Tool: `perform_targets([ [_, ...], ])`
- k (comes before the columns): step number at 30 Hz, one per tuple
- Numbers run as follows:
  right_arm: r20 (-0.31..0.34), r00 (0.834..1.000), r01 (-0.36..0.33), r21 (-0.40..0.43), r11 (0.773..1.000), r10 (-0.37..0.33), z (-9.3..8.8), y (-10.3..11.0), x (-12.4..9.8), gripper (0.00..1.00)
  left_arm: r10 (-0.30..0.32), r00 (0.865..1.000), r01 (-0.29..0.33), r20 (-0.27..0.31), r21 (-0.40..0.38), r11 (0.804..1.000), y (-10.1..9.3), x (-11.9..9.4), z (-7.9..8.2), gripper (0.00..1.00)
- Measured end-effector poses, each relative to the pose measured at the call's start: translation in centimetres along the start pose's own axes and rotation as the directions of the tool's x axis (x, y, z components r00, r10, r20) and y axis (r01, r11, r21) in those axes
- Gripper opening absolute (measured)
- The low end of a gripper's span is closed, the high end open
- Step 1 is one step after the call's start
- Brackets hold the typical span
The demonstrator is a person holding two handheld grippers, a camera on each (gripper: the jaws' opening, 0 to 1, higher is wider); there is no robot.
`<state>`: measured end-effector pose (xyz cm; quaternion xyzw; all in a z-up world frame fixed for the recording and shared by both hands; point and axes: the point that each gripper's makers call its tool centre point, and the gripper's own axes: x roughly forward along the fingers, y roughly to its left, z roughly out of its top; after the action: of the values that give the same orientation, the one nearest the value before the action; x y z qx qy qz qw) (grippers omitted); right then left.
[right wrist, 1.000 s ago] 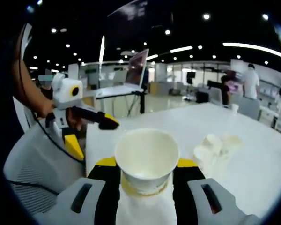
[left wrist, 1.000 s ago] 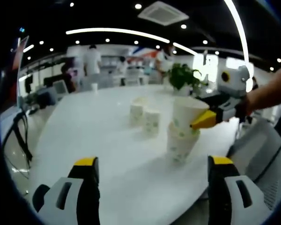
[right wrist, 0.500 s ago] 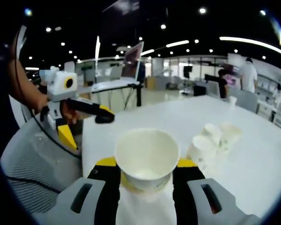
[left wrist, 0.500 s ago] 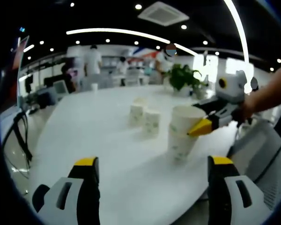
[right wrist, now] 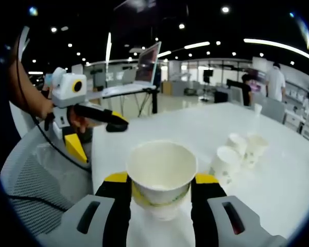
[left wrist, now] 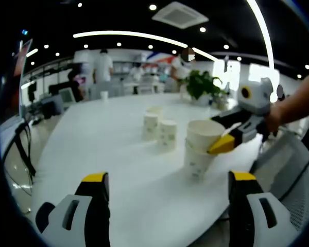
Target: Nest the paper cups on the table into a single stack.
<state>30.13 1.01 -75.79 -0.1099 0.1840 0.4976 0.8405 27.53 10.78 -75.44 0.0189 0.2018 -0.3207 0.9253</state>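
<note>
Here, the white worktop [left wrist: 108, 149] is the largest thing in both views, round at its near edge. On it, close to that edge in the left gripper view, stands a short stack of paper cups [left wrist: 198, 160] with green marks. The right gripper [left wrist: 220, 135] comes in from the right side of that view, and its jaws are closed on the rim of the top cup [left wrist: 204, 135], which sits in the stack but is not fully down in it. In the right gripper view the same top cup [right wrist: 161, 172] is seen from above, open and white inside, pressed between the two yellow-tipped jaws of the right gripper [right wrist: 161, 181].

Farther toward the middle of the worktop there are three more loose cups [left wrist: 159, 129], standing close beside each other; in the right gripper view they [right wrist: 238, 154] are to the right of the held cup and well apart from it.

The left gripper [left wrist: 167, 180] has its jaws wide apart and holds nothing; it hangs over the near edge of the worktop. In the right gripper view the left gripper [right wrist: 95, 131] is seen at the left, in a person's hand [right wrist: 74, 121], off the worktop corner and above a grey mesh chair [right wrist: 33, 175].
</note>
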Motion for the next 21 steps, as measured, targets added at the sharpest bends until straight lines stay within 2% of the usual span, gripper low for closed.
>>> perform_targets([
  [7,0.004,1.0,-0.01,0.004,1.0,0.01,0.7,-0.2,-0.6,0.5,0.002,1.0,-0.002,-0.001,-0.001,1.0,0.0,0.0,0.0,0.96],
  [13,0.035,0.999,0.001,0.025,1.0,-0.002,1.6,-0.8,-1.7,0.55,0.006,1.0,-0.006,0.003,0.0,1.0,0.1,0.0,0.1,0.98],
  [16,0.042,0.999,0.023,0.027,0.999,-0.024,1.6,-1.4,-2.4,0.56,0.01,1.0,-0.011,0.03,0.015,1.0,0.2,0.0,0.6,1.0],
  [21,0.047,0.997,0.067,0.042,0.997,-0.069,1.2,-2.7,-3.6,0.61,0.002,1.0,-0.002,0.019,0.007,1.0,0.1,0.1,0.3,1.0],
])
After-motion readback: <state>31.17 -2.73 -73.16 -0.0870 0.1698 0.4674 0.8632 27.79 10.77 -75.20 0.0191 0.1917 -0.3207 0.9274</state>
